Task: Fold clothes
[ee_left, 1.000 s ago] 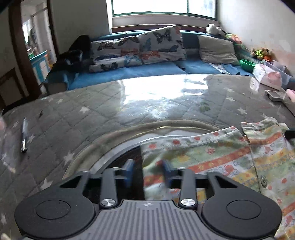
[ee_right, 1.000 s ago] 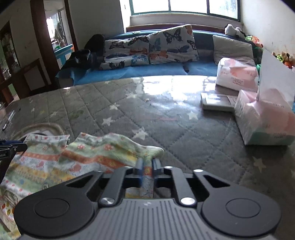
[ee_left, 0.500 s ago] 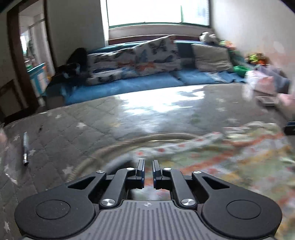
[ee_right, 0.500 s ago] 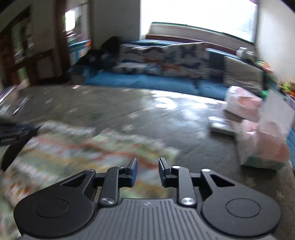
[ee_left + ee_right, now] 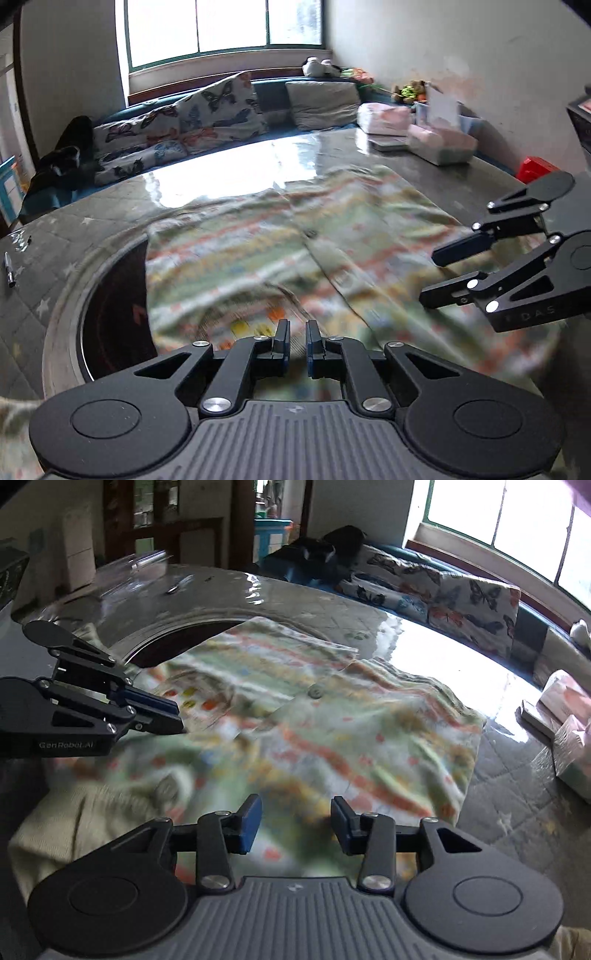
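The left gripper (image 5: 296,341) sits at the bottom centre of its own view with its blue-padded jaws nearly together, only a narrow slit between them; whether a fold of cloth is pinched there cannot be made out, since the fabric under the tips is blurred. Seen from the right wrist view, the same gripper (image 5: 177,718) enters from the left edge with its jaws drawn close, its tips over the near left part of the garment.

The right gripper (image 5: 295,821) stands at the bottom centre of its view, jaws opening, with a clear gap between the pads and the cloth lying below that gap, not pressed by either pad. In the left wrist view it (image 5: 430,275) reaches in from the right edge, fingers apart, above the right side of the garment.

The garment (image 5: 280,251) is a pale green child's shirt with orange and yellow patterned bands, spread across the middle of both views directly ahead of both grippers; a round button (image 5: 314,692) shows near its centre seam. Its near edge is smeared by motion, so the hem and sleeves are hard to read. Its left part drapes over a dark round recess (image 5: 110,314) set in the grey star-quilted table cover (image 5: 48,258); what the recess holds is hidden.

At the upper right of the left wrist view, tissue packs (image 5: 441,142) rest on the table's far corner. A pen (image 5: 10,269) lies at the left edge. Butterfly-print cushions (image 5: 207,107) line a blue sofa beyond the table.
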`<action>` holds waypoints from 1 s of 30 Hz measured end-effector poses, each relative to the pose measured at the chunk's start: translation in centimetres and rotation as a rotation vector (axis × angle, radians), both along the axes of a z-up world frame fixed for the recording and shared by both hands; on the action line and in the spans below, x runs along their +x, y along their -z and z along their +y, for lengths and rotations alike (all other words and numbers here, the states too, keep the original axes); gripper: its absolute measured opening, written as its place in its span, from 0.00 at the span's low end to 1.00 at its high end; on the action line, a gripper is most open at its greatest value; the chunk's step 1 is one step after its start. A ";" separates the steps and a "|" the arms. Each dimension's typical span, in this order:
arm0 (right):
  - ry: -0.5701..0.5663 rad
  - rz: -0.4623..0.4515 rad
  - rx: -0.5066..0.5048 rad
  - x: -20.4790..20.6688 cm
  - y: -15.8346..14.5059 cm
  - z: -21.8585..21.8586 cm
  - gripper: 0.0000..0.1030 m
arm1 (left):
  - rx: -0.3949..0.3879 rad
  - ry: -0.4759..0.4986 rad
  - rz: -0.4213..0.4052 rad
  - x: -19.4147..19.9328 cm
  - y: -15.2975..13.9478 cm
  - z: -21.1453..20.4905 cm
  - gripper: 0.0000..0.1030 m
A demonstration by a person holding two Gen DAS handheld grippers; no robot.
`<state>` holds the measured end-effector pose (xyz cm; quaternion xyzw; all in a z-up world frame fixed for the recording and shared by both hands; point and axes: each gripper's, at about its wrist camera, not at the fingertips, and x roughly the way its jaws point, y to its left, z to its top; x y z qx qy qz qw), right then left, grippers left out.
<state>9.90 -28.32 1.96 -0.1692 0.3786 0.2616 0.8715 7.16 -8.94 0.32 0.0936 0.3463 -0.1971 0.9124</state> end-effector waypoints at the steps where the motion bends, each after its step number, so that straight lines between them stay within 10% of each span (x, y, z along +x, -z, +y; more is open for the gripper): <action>1: -0.005 -0.006 -0.007 -0.7 0.0 0.0 0.41 | -0.001 0.007 0.000 -0.6 0.2 -0.1 0.09; 18: 0.101 -0.047 0.099 -8.2 -0.3 -2.8 0.47 | -0.004 -0.011 -0.068 -5.8 0.4 -0.5 0.35; 20: 0.147 -0.064 0.130 -8.6 -0.8 -4.0 0.48 | -0.022 -0.026 -0.070 -6.0 0.1 -0.2 0.54; 30: 0.530 -0.100 0.184 -7.0 0.6 -14.2 0.48 | -0.066 -0.021 -0.090 -6.8 -1.3 -1.2 0.71</action>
